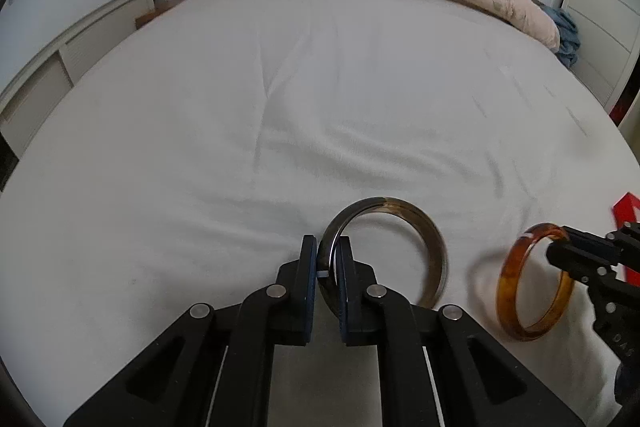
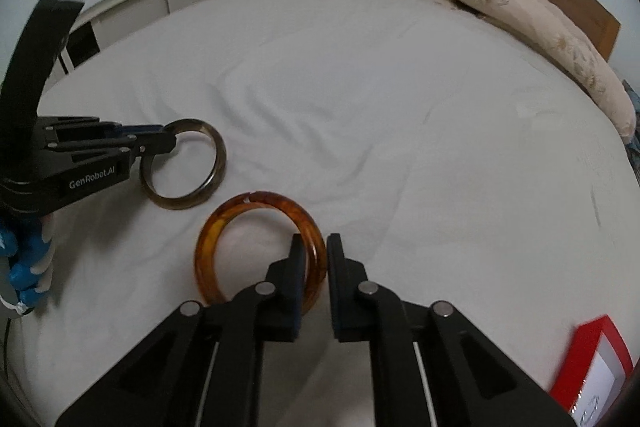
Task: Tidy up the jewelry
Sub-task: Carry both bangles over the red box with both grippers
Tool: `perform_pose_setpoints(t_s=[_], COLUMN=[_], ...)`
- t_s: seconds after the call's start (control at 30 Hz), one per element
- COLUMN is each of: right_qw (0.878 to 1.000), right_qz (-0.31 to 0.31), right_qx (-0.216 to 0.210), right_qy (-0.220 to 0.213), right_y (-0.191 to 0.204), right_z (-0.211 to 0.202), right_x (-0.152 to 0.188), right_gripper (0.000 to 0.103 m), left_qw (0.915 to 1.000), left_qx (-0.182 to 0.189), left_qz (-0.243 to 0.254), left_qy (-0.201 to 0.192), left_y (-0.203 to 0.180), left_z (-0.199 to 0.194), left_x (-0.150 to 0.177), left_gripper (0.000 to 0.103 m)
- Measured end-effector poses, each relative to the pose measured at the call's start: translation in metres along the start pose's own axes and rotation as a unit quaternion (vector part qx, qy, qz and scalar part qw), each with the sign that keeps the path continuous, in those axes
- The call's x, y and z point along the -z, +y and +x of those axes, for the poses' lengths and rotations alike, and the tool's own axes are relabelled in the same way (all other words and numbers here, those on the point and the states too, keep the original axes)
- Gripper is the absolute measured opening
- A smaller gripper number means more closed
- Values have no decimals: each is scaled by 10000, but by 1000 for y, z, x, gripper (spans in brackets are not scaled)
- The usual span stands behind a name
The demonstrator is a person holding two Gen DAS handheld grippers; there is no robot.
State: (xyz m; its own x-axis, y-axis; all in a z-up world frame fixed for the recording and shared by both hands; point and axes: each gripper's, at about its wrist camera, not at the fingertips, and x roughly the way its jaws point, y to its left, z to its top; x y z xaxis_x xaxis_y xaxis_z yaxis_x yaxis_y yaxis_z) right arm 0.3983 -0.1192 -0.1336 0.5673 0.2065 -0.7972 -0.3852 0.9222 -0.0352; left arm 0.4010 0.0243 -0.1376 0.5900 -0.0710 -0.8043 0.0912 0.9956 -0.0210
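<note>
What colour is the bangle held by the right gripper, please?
The bangle is translucent amber-orange with darker brown mottling, seen best in the right wrist view.

Our left tongs (image 1: 328, 267) were matte black plastic, built from angular linkage arms joined by round silver pins, with dark blue pads (image 1: 309, 275) lining the inner faces of the fingers. Our right tongs (image 2: 316, 267) had the same black arms, silver pins and blue-lined fingers. Seen from the right wrist, the left tongs carried white "GenRobot.AI" lettering on the side, small silver screws, and a curved black bracket above. We wore a blue and white glove (image 2: 28, 267).
</note>
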Motion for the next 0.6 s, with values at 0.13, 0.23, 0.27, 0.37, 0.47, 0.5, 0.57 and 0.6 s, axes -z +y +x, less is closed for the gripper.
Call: perform_pose_setpoints(t_s=[0.13,0.23,0.27,0.37,0.47,0.5,0.57,0.6], right_qw=[9996,9988,9983,9968,9949,9938,9913,9903], right_qz=[165,284,323,433,557,608,734,782], right_qx=[61,152,201,387,604,713,940,1015], right_qy=[-218,-381,-435,-548,-591,-590,-556,-537], right_y=[-4,-10,-14,-30,-53,-64,-88,-97], right_z=[-38,-71,-83,-118,-143,-151,-167,-171], right_x=[3,12,17,32,43,48,64,68], right_gripper=[9,9,9,9,9,9,9,9], left_qw=[9999,9996,9994,9987,9971,9962,9939,9927], left_qx=[-20,6,23,172,393,506,727,814], left_qz=[57,148,187,315,505,575,713,777], left_qy=[-138,-243,-275,-355,-414,-420,-423,-431], left_y=[-5,-16,-21,-45,-79,-94,-124,-138], left_z=[-28,-50,-56,-75,-90,-94,-100,-102], left_x=[-1,-2,-3,-4,-5,-4,-2,0], left_gripper=[9,9,9,9,9,9,9,9])
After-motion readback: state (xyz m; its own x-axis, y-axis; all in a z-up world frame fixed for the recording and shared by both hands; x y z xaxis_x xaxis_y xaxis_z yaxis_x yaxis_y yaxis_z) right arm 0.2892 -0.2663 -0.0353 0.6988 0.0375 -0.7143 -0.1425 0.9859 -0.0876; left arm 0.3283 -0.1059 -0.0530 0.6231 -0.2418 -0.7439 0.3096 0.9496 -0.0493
